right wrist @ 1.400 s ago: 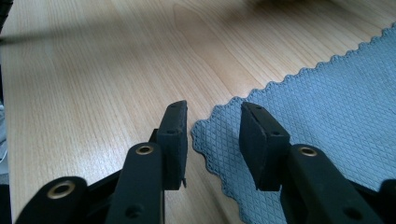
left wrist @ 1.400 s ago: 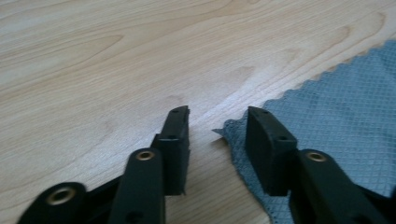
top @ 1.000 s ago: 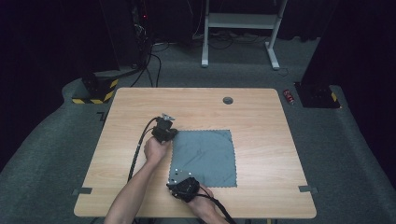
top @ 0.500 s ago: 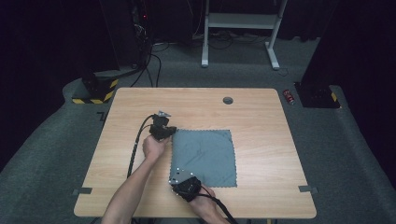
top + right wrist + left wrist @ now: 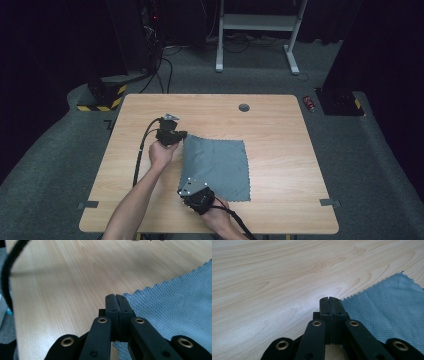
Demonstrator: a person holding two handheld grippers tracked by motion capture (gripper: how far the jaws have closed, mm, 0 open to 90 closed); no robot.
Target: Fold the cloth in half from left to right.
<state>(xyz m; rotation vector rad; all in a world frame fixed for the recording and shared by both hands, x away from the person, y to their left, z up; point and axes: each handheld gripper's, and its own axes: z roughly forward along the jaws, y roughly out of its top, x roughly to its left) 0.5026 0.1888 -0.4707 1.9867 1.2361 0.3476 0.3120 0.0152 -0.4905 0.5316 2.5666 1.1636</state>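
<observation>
A grey-blue cloth (image 5: 220, 162) lies spread on the wooden table (image 5: 280, 125). My left gripper (image 5: 179, 136) is at its far left corner, jaws pressed together. In the left gripper view the cloth (image 5: 387, 305) runs in under the shut gripper (image 5: 328, 298), its zigzag edge meeting the jaw tips. My right gripper (image 5: 184, 183) is at the near left corner. In the right gripper view the cloth (image 5: 175, 295) meets the shut gripper (image 5: 116, 295), and its corner is pinched there. The cloth's left edge bows slightly between the two grips.
A small dark round disc (image 5: 244, 107) sits near the table's far edge. The left gripper's cable (image 5: 140, 150) trails over the left half of the table. Bare wood (image 5: 300, 165) lies right of the cloth. Tape marks (image 5: 328, 202) sit at the near corners.
My left gripper has risen a little with the far left corner of the cloth, and the cloth's left edge has drawn up with it. The right hand has stayed in place.
</observation>
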